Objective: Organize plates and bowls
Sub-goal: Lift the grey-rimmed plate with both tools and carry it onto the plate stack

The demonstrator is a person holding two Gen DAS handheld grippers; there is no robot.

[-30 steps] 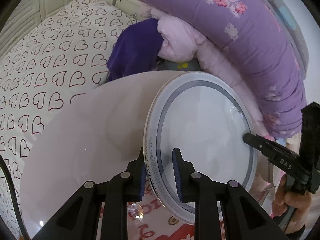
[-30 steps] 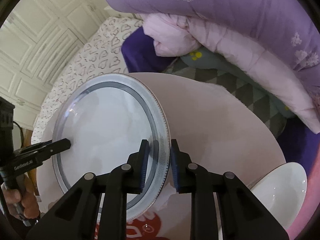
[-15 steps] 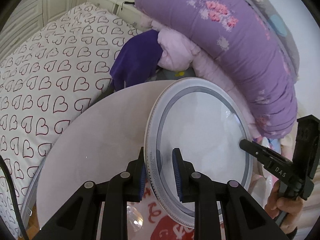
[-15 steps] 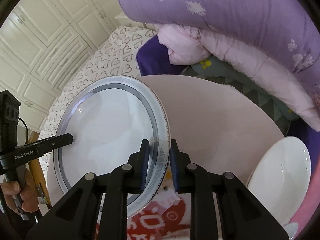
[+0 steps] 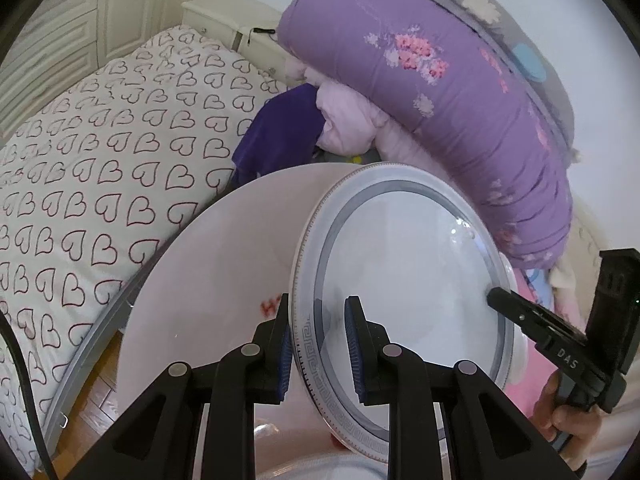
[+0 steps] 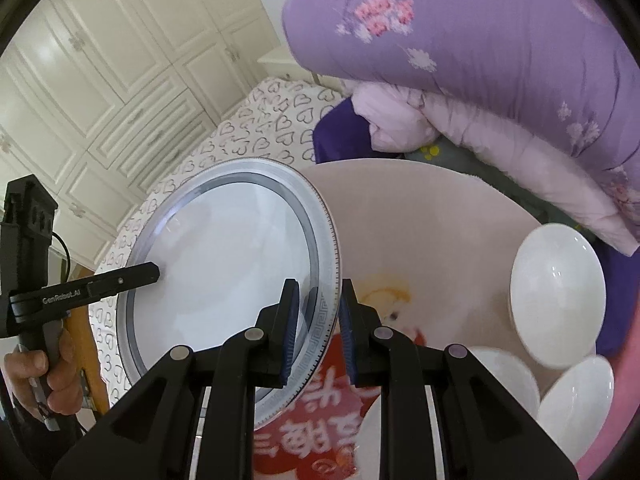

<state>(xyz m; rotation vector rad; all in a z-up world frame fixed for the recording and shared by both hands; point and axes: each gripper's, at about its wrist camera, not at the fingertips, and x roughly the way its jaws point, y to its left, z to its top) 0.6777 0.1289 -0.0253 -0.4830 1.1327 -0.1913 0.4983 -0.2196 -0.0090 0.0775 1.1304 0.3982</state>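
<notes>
A large white plate (image 5: 408, 280) with a grey ring and a patterned rim hangs in the air above the round pink table (image 5: 224, 264). My left gripper (image 5: 317, 344) is shut on its near rim. In the left wrist view the right gripper (image 5: 496, 294) grips the opposite rim. In the right wrist view the same plate (image 6: 224, 264) sits at left, with my right gripper (image 6: 318, 320) shut on its rim and the left gripper (image 6: 154, 272) clamped on the far edge. Three white bowls (image 6: 556, 296) rest on the table at right.
A bed with a heart-print sheet (image 5: 100, 168) lies left of the table. Purple and pink bedding (image 5: 460, 100) is piled behind it. White wardrobe doors (image 6: 100, 80) stand beyond the bed. A red printed patch (image 6: 320, 412) marks the table's near part. A hand (image 6: 44, 376) holds each gripper's handle.
Both grippers have lifted the plate up and back from the table; more of the table, its red print and the bowls have come into view below.
</notes>
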